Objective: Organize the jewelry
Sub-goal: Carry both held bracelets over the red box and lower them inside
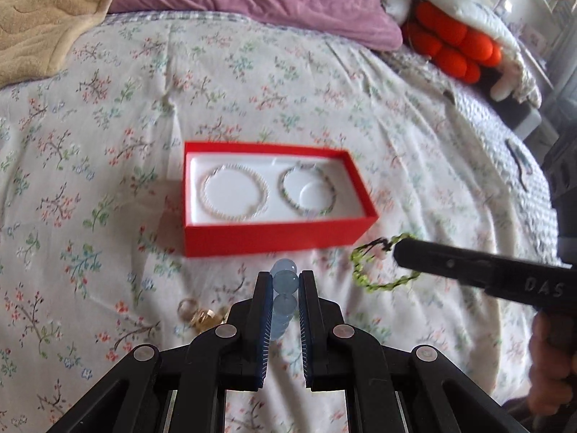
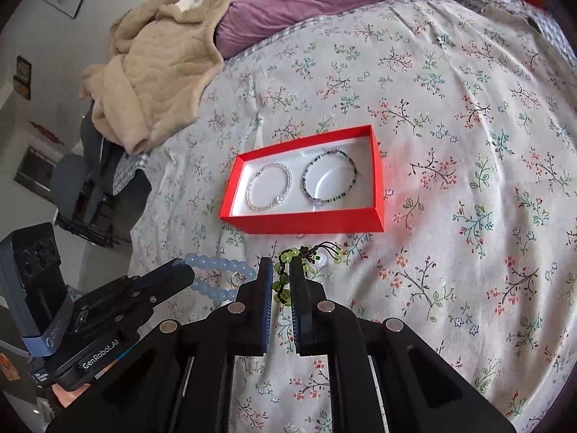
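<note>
You are mid-carry: each of your grippers has a bracelet, and both still have to go into the red box (image 1: 274, 231), which sits on the flowered bedspread (image 1: 108, 108) at twelve o'clock from each gripper. Your left gripper (image 1: 285, 281) is pinching the pale blue bead bracelet (image 1: 285, 283), whose beads stand up between the pads. Your right gripper (image 2: 280, 274) is pinching the green bead bracelet (image 2: 283, 281), its knotted cord hanging off toward one o'clock. The box already holds a white bead bracelet (image 1: 234, 193) and a dark green one (image 1: 308, 189), lying side by side. The next move probably calls for carrying one bracelet over the near wall and letting it go without disturbing those two. Gold rings (image 1: 198, 312) lie on the bedspread at nine o'clock of your left gripper.
</note>
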### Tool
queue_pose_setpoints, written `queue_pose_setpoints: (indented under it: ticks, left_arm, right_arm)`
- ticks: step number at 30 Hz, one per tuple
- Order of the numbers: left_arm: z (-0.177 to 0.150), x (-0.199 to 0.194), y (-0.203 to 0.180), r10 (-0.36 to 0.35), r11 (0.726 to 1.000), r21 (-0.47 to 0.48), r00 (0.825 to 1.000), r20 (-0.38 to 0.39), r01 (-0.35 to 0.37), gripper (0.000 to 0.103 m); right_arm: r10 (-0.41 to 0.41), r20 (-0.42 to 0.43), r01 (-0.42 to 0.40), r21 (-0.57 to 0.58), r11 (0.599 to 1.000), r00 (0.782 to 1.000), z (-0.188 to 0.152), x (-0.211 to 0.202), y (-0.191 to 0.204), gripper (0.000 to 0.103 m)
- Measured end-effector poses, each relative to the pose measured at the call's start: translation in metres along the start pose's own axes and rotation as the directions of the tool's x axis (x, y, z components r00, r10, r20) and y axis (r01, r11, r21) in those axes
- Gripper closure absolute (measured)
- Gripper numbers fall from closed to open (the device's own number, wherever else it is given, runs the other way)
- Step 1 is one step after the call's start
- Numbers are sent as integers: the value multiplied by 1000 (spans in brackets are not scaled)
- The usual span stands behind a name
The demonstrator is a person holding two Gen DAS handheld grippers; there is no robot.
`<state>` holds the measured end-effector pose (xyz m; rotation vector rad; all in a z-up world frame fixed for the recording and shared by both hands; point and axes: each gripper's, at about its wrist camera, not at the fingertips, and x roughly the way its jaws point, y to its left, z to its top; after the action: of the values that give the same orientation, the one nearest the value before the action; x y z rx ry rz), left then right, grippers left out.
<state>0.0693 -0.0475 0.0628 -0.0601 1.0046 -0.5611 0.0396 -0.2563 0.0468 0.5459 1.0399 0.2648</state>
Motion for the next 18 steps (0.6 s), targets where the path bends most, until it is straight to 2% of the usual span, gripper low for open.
queue_pose_setpoints:
  ticks: [6,13,15,18]
  left_arm:
    - [29,6,-11,-58,997,-43,996,68,61,95]
    - [54,25,-16,-125,986,-89,980,156,140,95]
    - [55,36,-10,-116,984,-114,982,151,134,95]
    - [55,53,4,-62,985,-152,991,122,80,95]
  right_arm:
    - [-12,43,11,40,999,999,24,4,-10,93]
    - [-31,105,26,48,998,994,46,7,-18,93]
    - [-42,118,38,40,998,992,51,9,-19,93]
    - [-55,132,51,29,998,990,56,14,-18,93]
